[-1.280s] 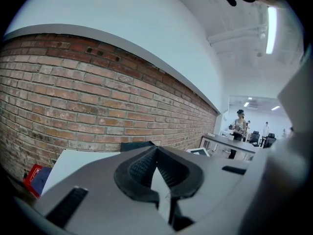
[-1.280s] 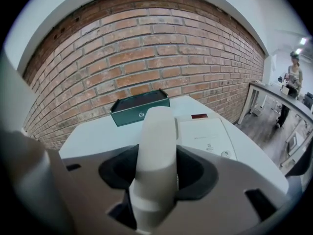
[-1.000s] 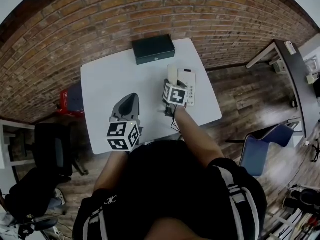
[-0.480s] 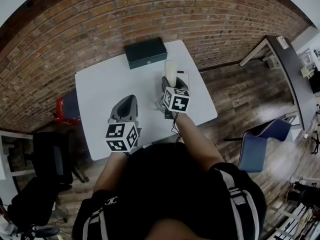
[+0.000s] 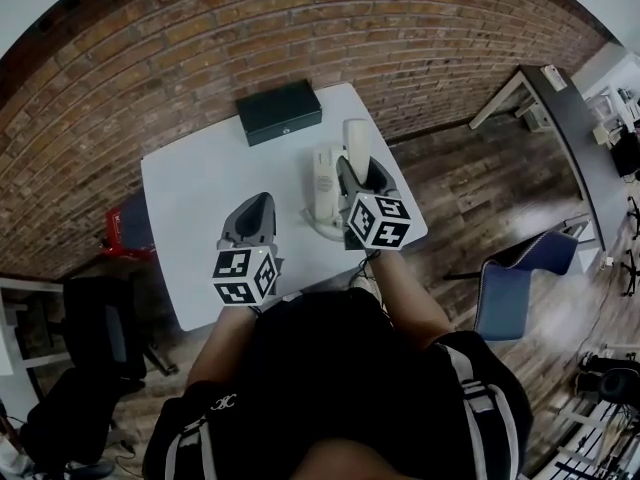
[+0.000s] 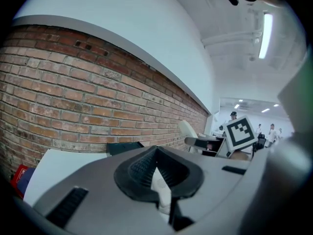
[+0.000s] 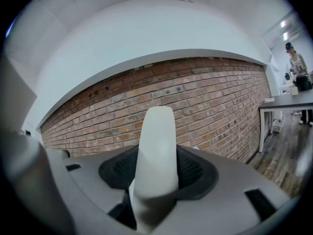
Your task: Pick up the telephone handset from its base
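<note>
Right gripper [image 5: 358, 168] jaws clamped on the handset [image 7: 155, 146], holding it seemingly clear of the base [image 5: 322, 190] — left gripper [image 5: 258, 208] idle beside the base, jaws together.

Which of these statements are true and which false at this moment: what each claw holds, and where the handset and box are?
1. The right claw grips the white plastic telephone handset. True.
2. The handset lies on the white telephone base. False: it is held up off the base.
3. The left claw holds the dark rectangular box. False: that claw is shut on nothing.
4. The box sits on the white table, at the brick-wall side. True.
</note>
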{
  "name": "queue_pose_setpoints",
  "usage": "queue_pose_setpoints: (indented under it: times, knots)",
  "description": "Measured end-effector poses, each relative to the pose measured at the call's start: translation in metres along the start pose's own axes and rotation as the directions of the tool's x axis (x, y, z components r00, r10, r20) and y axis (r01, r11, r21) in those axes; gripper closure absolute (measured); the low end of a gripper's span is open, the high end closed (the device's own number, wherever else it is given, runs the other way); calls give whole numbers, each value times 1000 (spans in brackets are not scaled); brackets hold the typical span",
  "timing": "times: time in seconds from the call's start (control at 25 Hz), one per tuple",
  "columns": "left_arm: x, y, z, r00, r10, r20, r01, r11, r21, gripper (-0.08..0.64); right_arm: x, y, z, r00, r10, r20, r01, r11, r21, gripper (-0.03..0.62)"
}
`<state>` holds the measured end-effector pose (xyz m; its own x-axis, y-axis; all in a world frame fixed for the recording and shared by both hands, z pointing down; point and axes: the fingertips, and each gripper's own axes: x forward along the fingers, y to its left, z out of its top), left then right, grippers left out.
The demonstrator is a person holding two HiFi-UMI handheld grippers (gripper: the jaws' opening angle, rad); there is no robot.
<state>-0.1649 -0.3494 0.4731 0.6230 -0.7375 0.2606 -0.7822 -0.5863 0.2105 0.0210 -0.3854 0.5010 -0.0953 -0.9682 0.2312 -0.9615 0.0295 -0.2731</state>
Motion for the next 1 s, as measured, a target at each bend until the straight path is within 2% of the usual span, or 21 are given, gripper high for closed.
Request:
queue_pose_setpoints:
  times: [0.56,1.0]
  knots:
    - [30,-26,4,998,-57,-17,58,998,26,558,-48,-30,17,996,-46,72,51,997,-66,394]
    - [39,-32,3,998,-66,-26,66,997,32,558,-47,-37,10,997,-52,50,55,997,-50,394]
